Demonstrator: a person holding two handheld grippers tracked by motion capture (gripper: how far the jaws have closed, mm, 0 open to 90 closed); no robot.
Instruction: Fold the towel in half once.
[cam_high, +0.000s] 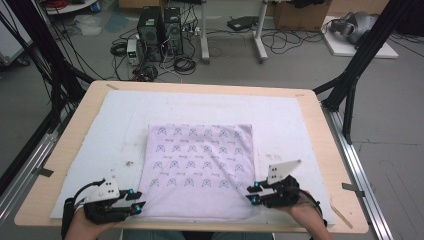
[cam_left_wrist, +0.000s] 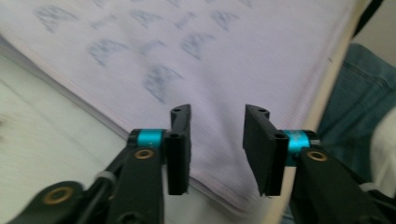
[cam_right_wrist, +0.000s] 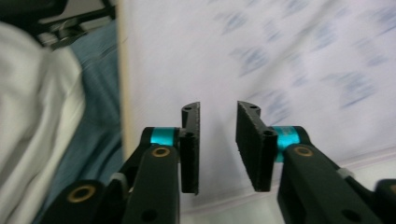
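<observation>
Hovering released at the folded printed cloth's two near corners, your left fingers and right fingers flank its near edge.

A pale lilac cloth printed with rows of small blue-grey motifs lies folded flat into a near-square on the white mat that covers the desk. It sits in the middle of the mat towards its near edge, its own near edge almost at the mat's. Stacked layers show along its left side. A few shallow creases run across the near right part; the rest lies smooth.
</observation>
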